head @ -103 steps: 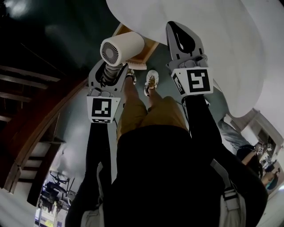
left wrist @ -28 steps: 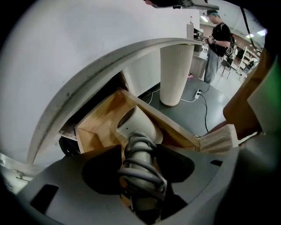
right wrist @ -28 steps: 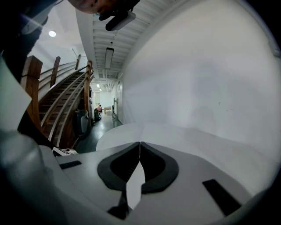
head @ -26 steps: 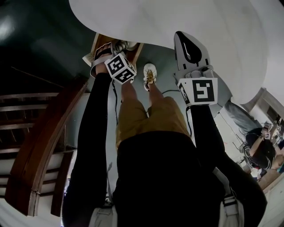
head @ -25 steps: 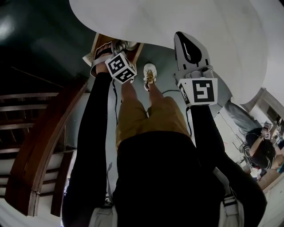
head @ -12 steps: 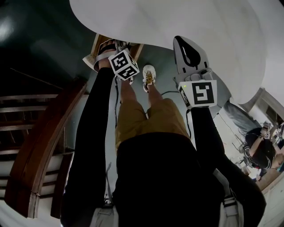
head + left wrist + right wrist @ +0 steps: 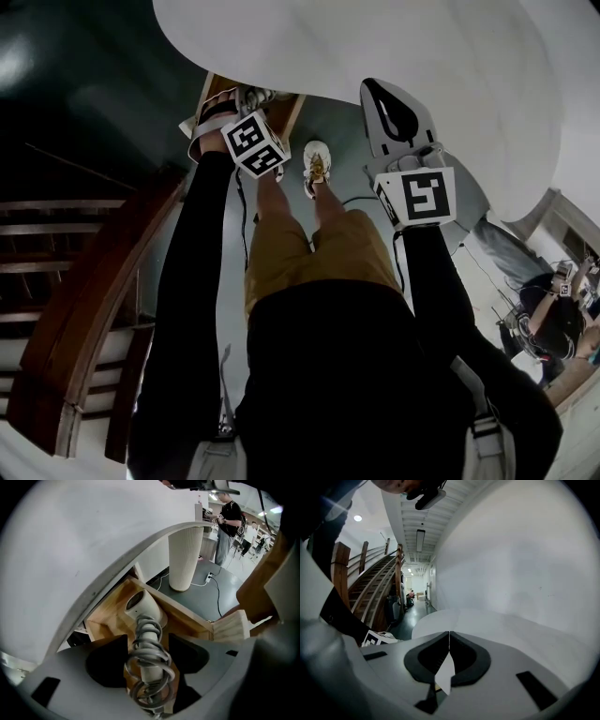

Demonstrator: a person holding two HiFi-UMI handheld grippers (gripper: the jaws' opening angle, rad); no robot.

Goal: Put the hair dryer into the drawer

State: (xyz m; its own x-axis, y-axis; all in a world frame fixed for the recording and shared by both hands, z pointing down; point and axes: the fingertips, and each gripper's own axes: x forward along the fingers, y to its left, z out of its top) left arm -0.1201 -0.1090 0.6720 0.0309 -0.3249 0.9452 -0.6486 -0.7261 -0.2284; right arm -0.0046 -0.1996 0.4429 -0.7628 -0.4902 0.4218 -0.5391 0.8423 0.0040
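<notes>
Two claws in view, only one at work. The left claw points steeply down into the open wooden drawer under the near edge of the white bench. The hair dryer lies on the drawer floor, head end far, handle near, with the grey cord coiled round the handle. Handle and coil stand between the jaws. The jaws are wide and have just been opening, with gaps on both sides, so I judge there is no grip. The right claw sits idle over the bench top, right of the drawer, jaws together on nothing. Step in hand: the release; placement looks done. The next move calls for lifting the left claw straight out without snagging the coil. The drawer then likely wants pushing shut.
</notes>
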